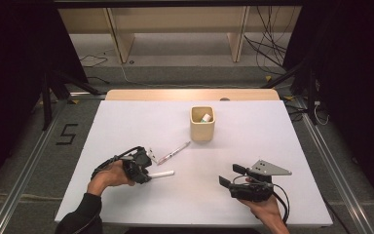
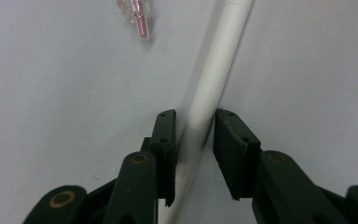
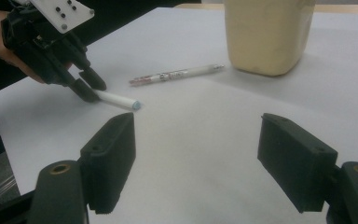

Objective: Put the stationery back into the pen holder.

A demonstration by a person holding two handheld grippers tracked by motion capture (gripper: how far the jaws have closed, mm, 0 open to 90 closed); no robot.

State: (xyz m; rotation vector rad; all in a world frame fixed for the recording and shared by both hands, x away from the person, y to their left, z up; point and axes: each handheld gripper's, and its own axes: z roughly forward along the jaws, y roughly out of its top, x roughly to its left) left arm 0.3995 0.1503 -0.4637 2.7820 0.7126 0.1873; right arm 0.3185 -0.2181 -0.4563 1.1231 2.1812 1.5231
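Note:
A white pen (image 1: 163, 173) (image 2: 219, 65) (image 3: 119, 100) lies on the white table (image 1: 126, 126), left of centre. My left gripper (image 1: 148, 175) (image 2: 195, 116) (image 3: 89, 91) is shut on its near end, one jaw on each side of the barrel. A second pen (image 1: 174, 152) (image 3: 177, 74), clear and white with a pink tip (image 2: 135, 16), lies just beyond it. A beige cup (image 1: 202, 127) (image 3: 268, 35) stands behind, with a small white item (image 1: 206, 117) inside. My right gripper (image 1: 230, 174) (image 3: 198, 135) hovers open at the front right, holding nothing.
The table's front edge (image 1: 195, 225) runs close under both hands. A wooden strip (image 1: 190, 94) borders the far side. Cables (image 1: 268, 39) and dark stands (image 1: 46, 97) sit on the floor beyond and beside the table.

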